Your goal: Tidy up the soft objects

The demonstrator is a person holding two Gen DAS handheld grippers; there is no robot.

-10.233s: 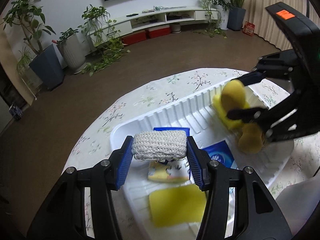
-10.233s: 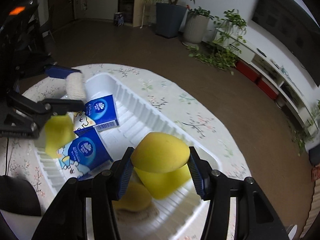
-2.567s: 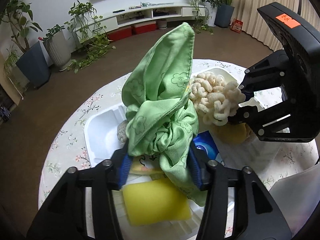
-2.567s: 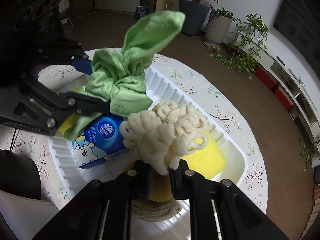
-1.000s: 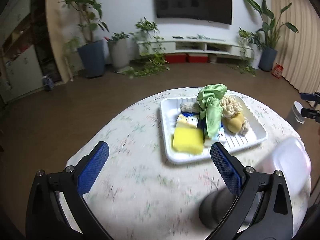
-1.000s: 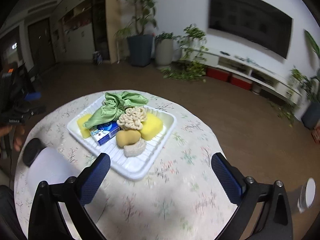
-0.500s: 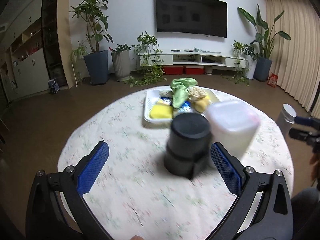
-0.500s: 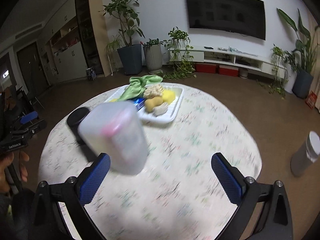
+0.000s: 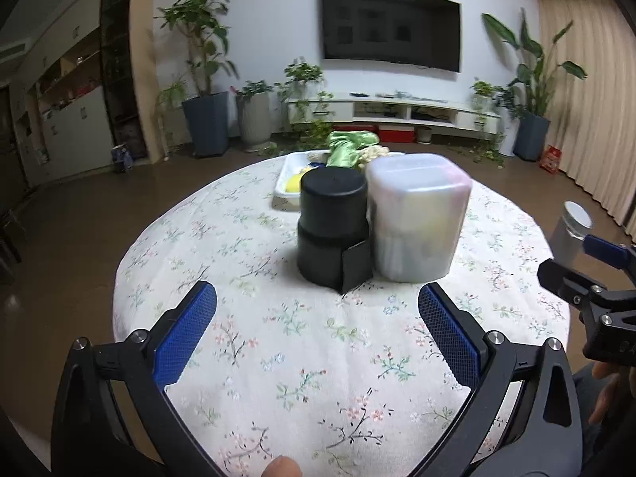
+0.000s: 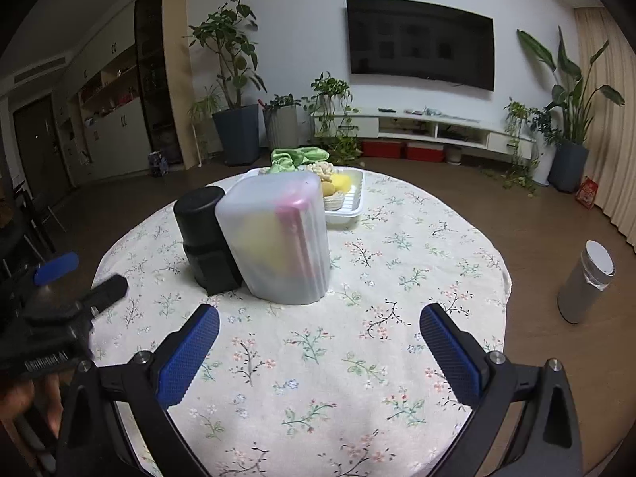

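Left tool (image 9: 316,334): jaws spread wide, nothing between the blue pads; held over the near edge of the counter. Also visible at the left edge of the right wrist view (image 10: 75,282).
Right tool (image 10: 318,342): jaws spread wide, nothing held; over the near edge of the counter. Its blue tip shows at the right edge of the left wrist view (image 9: 596,274).
Counter (image 9: 278,342): round, covered by a pale cloth with a flower print.
Tray (image 10: 349,202): white, ribbed, at the far edge of the counter, well apart from both tools.
Green cloth (image 10: 298,156): bunched, on the far left part of the tray, standing highest in the pile.
Cream knobbly cloth (image 10: 320,169): just beside the green cloth, in the tray.
Yellow sponges (image 10: 338,183): in the tray, right of the cream cloth; another yellow piece shows at the tray's left end (image 9: 292,183).
Black cylinder (image 9: 332,226): upright, middle of the counter, between tools and tray.
Frosted plastic tub (image 9: 417,218): upright, touching or just beside the black cylinder on its right; blurred yellow and pink shapes show through it.
Steel bottle (image 10: 586,282): on the floor, right of the counter.
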